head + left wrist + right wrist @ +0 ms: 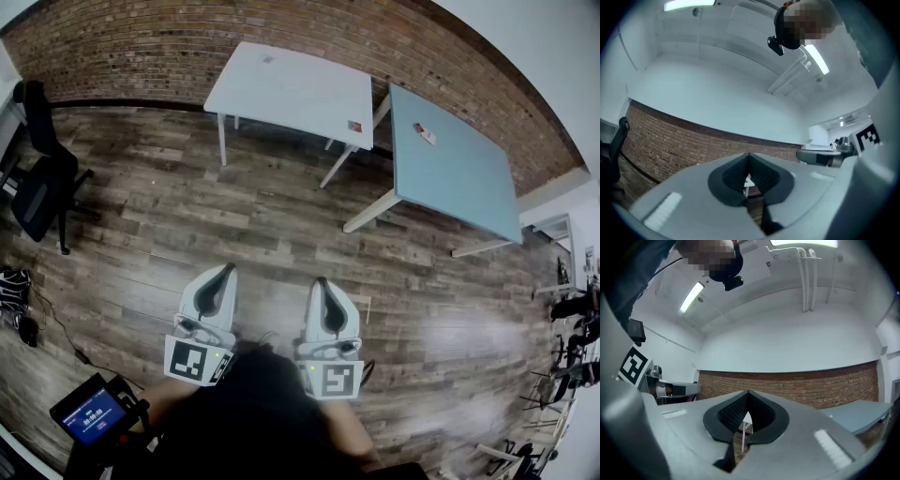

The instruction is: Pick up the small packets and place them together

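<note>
In the head view, a small red-and-white packet (425, 133) lies on the light blue table (459, 178) at the upper right. Another small packet (354, 126) sits at the near right corner of the white table (291, 89), and a third small item (269, 59) lies near that table's far edge. My left gripper (226, 269) and right gripper (321, 281) hang side by side over the wooden floor, well short of both tables. Both are shut with nothing between the jaws. In the left gripper view (749, 157) and the right gripper view (747, 394) the dark pads meet, pointing toward the brick wall.
A black office chair (42, 178) stands at the left by the brick wall (141, 47). A device with a blue screen (92, 414) is at the bottom left, with cables on the floor beside it. More chairs and stands (572, 347) crowd the right edge.
</note>
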